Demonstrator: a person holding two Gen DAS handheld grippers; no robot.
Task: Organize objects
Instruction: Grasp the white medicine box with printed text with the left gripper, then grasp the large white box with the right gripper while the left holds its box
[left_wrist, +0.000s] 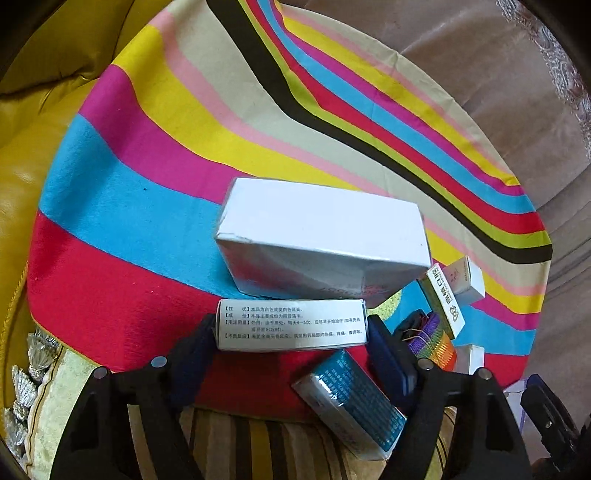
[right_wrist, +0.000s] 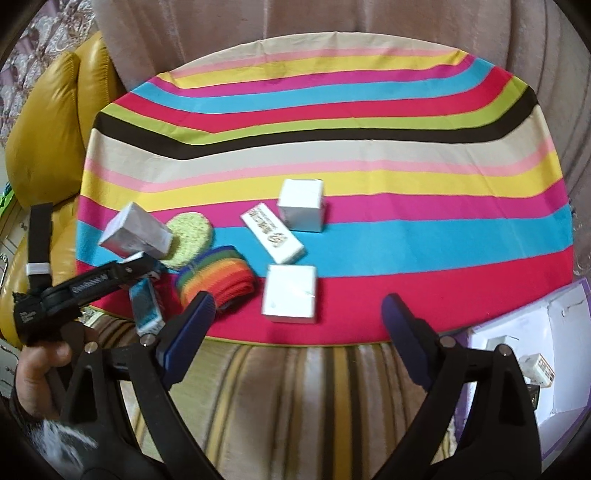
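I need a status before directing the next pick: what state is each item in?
left claw: shut on printed box, pads at its ends.
right claw: open, empty.
large white box: closed, tilted on green sponge.
teal box: overhanging the cloth's edge.
rainbow strap: rolled up.
purple bin: open, small box inside.

White boxes, a teal box and a rainbow roll (lying flat) scattered on striped cloth.

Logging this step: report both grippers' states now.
Left gripper: fingers closed on the long white printed cardboard box.
Right gripper: open, holding nothing.
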